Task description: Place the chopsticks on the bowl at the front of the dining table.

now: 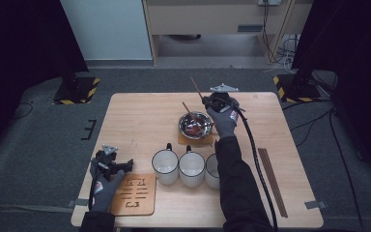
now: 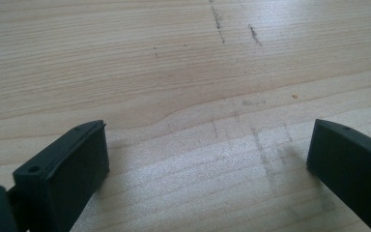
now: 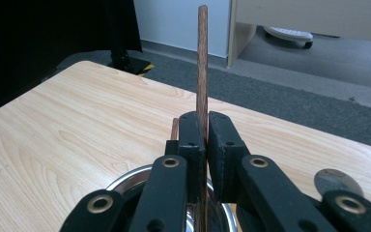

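Note:
My right gripper [image 1: 206,100] hovers over the far rim of a metal bowl [image 1: 194,124], shut on a brown chopstick [image 1: 196,88] that juts up and away from me. In the right gripper view the jaws [image 3: 205,121] pinch that chopstick [image 3: 202,63] upright, with the bowl's rim [image 3: 125,179] just below. A second chopstick [image 1: 189,111] leans in the bowl, and its tip [image 3: 174,129] peeks out beside the left jaw. My left gripper [image 1: 125,165] rests at the table's near left, open and empty over bare wood [image 2: 207,154].
The bowl sits on a wooden coaster [image 1: 195,140]. Three white mugs [image 1: 192,169] stand in a row in front of it. A slotted wooden board [image 1: 134,194] lies at the near left. Two long dark chopsticks [image 1: 272,181] lie along the table's right side.

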A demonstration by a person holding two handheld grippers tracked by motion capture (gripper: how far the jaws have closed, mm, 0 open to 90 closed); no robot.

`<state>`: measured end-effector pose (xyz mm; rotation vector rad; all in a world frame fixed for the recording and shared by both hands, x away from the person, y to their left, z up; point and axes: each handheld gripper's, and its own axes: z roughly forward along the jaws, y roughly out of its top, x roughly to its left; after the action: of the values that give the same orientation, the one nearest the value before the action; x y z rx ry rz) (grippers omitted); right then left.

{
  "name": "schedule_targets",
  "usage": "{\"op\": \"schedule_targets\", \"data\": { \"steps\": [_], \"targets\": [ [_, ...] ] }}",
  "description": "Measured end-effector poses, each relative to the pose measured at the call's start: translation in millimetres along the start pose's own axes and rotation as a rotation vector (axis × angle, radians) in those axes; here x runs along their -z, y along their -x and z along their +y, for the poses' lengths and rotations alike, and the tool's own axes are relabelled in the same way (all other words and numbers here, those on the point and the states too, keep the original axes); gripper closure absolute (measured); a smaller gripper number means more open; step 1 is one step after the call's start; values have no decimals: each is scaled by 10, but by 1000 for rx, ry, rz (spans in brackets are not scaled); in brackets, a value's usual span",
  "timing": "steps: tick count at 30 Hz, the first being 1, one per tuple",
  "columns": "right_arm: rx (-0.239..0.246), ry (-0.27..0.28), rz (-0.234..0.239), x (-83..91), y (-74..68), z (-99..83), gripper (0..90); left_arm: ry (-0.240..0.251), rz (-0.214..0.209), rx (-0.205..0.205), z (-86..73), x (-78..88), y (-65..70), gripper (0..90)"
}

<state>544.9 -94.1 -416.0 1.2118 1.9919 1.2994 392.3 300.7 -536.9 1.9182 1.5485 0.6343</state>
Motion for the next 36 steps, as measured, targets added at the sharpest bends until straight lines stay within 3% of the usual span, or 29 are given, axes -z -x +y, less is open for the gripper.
{"op": "schedule_targets", "data": {
  "steps": [36],
  "targets": [
    [-22,-128,19,-407,-51,-408,847,0,0,0,0,0,0,0]
  ]
}}
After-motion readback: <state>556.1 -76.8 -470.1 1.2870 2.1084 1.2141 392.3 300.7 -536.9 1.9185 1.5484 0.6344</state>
